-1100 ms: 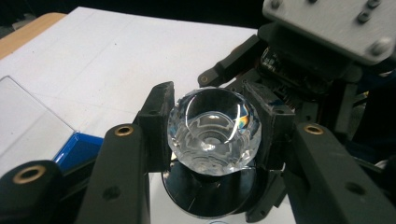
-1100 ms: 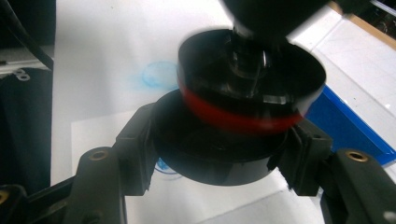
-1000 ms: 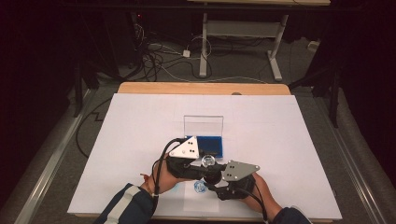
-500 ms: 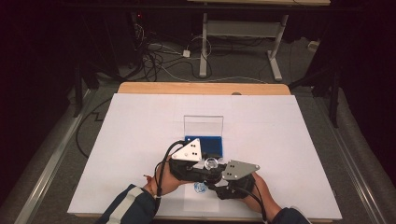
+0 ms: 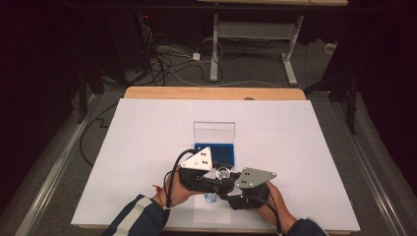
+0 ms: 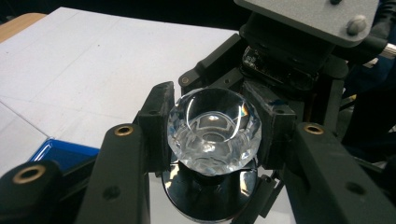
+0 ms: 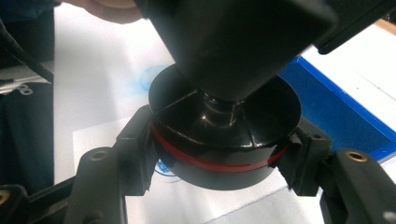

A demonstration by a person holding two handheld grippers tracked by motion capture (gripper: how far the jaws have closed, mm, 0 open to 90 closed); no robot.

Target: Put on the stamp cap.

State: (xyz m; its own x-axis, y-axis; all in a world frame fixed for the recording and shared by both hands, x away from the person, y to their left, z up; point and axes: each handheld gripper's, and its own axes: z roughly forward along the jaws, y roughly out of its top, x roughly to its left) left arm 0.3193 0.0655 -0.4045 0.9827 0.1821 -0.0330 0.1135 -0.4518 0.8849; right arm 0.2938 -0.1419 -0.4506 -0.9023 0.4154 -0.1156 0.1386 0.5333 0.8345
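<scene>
Evidently, from the high view, both grippers meet low over the near edge of the white worktop (image 5: pixel 295 128), just before the blue tray (image 5: pixel 216 153). Left gripper view: the left gripper (image 6: pixel 212 135) has its fingers clenched on a clear faceted knob (image 6: pixel 214 133), steadying it over the piece below. Right gripper view: the right gripper (image 7: pixel 217 154) clamps the black red-banded cup (image 7: pixel 224 140), likely so the two parts can be mated.

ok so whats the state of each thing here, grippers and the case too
left gripper: shut on the clear knob, held above the black base
right gripper: shut on the black base, which has a red ring round it
blue case: open, clear lid standing upright, flat on the table
knob and base: joined or just close, cannot tell
</scene>
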